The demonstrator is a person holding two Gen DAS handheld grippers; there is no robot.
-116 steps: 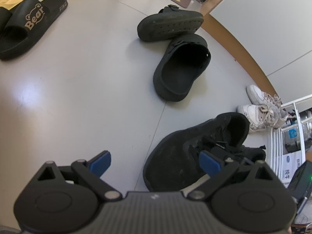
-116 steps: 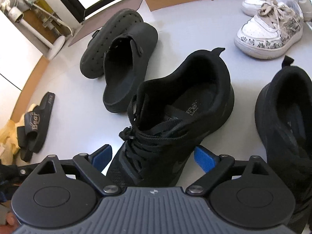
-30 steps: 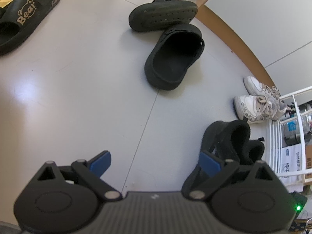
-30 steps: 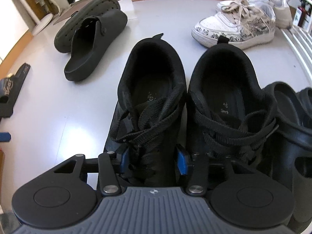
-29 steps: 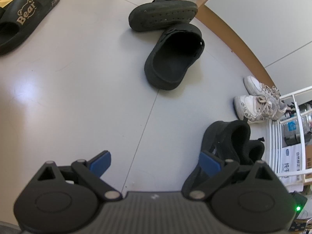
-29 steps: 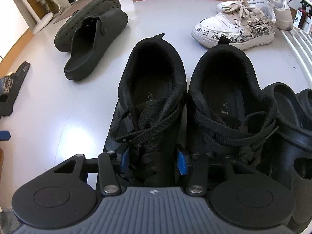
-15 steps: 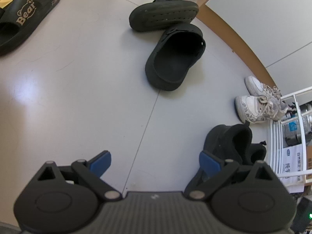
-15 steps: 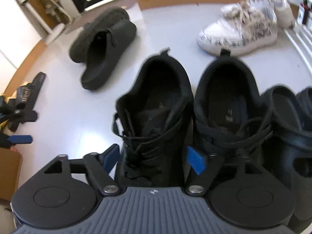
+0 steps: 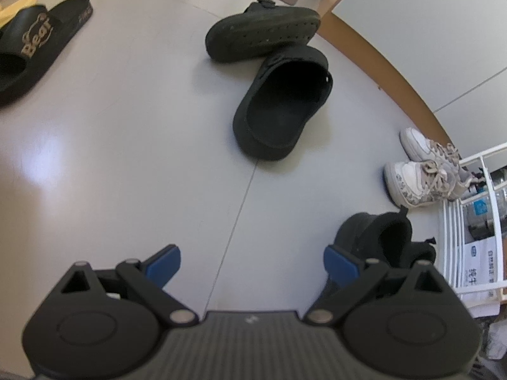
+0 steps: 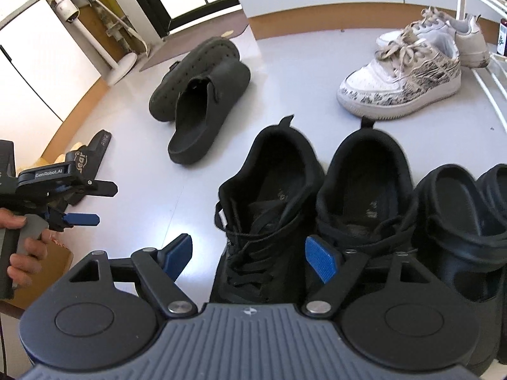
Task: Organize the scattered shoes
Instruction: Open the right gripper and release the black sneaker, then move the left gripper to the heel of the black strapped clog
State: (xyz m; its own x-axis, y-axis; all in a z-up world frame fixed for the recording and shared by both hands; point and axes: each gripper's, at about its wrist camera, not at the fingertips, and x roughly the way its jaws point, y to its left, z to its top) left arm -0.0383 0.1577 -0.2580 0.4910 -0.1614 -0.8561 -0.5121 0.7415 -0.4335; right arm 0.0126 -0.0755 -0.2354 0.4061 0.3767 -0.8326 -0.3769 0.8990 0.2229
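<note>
right hand-held gripper (image 10: 248, 258) jaws apart over the paired black lace-up sneakers (image 10: 269, 196), left hand-held gripper (image 9: 252, 261) also apart, best aimed squarely at the upright black rubber clog (image 9: 282, 110).

Home entryway: scattered shoes (image 10: 272, 196), fan (image 10: 63, 3)

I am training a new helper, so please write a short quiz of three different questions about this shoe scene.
1. True or false: the two black sneakers stand side by side.
2. How does the farther black clog lie? A) upright B) sole showing C) on the white rack
3. Fill in: the right claw is ____ and holds nothing.

Key: 1 true. 2 B; it leans against the nearer clog, which stands upright. 3 open; the left sneaker's laces lie below, between its blue pads.
</note>
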